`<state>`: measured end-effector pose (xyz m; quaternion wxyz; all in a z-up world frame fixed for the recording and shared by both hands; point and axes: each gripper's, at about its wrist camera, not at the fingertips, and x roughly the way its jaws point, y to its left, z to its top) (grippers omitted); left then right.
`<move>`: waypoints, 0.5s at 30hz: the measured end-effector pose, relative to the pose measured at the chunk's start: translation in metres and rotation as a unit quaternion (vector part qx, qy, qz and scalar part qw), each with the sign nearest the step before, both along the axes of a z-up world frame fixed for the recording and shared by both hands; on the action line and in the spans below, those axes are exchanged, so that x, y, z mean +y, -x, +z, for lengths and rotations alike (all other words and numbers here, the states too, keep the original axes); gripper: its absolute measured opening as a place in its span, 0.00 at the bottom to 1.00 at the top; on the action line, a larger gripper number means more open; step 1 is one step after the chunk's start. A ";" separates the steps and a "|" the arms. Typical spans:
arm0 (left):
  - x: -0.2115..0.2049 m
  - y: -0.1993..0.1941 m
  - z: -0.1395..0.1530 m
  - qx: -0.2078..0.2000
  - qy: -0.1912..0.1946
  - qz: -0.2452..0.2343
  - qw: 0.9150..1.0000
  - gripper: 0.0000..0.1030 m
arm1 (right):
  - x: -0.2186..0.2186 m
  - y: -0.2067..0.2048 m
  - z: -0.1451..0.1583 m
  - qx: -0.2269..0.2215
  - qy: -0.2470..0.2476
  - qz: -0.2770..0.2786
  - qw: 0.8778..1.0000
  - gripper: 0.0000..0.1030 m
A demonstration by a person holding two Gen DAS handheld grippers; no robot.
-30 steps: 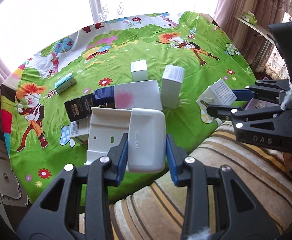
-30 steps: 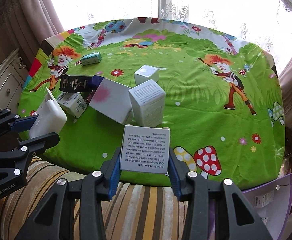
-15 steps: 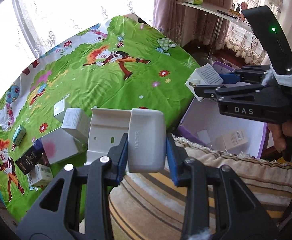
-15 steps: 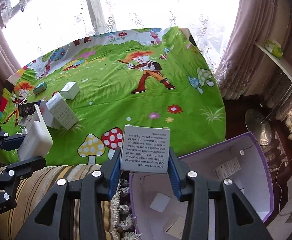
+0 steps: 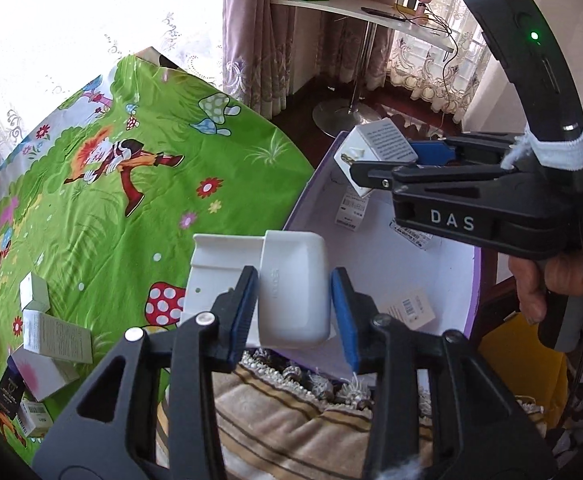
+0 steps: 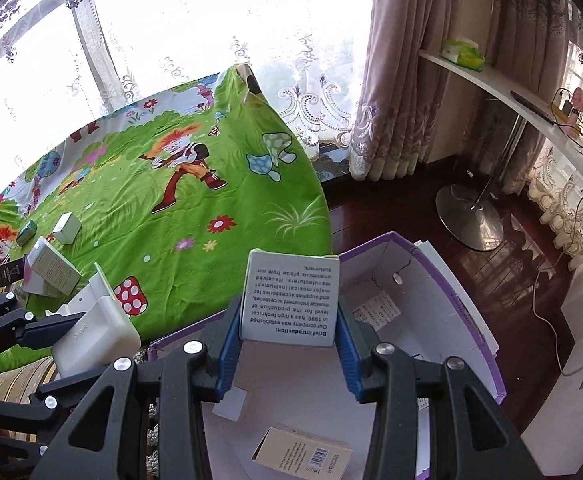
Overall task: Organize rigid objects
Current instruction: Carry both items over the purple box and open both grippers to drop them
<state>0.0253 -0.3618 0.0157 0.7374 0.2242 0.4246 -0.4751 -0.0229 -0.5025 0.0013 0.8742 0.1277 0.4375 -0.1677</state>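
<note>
Purple box (image 6: 477, 320): open, white inside, a tan carton (image 6: 301, 458) and stickers on its floor.
Left gripper (image 5: 295, 312): jaws just opening, gap beside the white holder (image 5: 291, 292), above the box.
Right gripper (image 6: 289, 336): clamping white carton (image 6: 291, 298), "Brief Introduction" printed, over the box.

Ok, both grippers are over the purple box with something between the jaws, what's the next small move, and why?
Probably open the right gripper to drop the printed carton into the purple box: it hangs over the box's floor, where another carton lies. The left gripper has just been opening its jaws around the white holder, with a gap at one pad, so that release looks begun.
</note>
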 end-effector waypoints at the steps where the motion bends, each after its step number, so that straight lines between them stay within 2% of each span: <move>1: -0.003 0.000 0.001 0.002 0.003 -0.002 1.000 0.55 | -0.003 0.001 0.000 -0.002 -0.004 -0.004 1.000 0.43; 3: -0.005 0.001 0.003 0.005 0.011 -0.001 1.000 0.74 | -0.009 0.005 0.000 -0.004 -0.011 -0.011 1.000 0.46; 4: -0.005 0.001 0.004 0.004 0.015 0.000 1.000 0.75 | -0.011 0.006 0.000 -0.006 -0.013 -0.014 1.000 0.48; 7: 0.002 -0.003 0.007 0.005 0.020 0.010 1.000 0.76 | -0.014 0.010 0.001 -0.007 -0.015 -0.023 1.000 0.51; 12: 0.024 -0.023 0.017 0.016 0.043 0.058 0.997 0.76 | -0.011 0.012 0.007 -0.016 -0.004 -0.027 1.000 0.55; 15: 0.044 -0.029 0.027 -0.007 0.071 0.089 0.994 0.76 | -0.004 0.013 0.017 -0.026 0.032 -0.039 0.998 0.64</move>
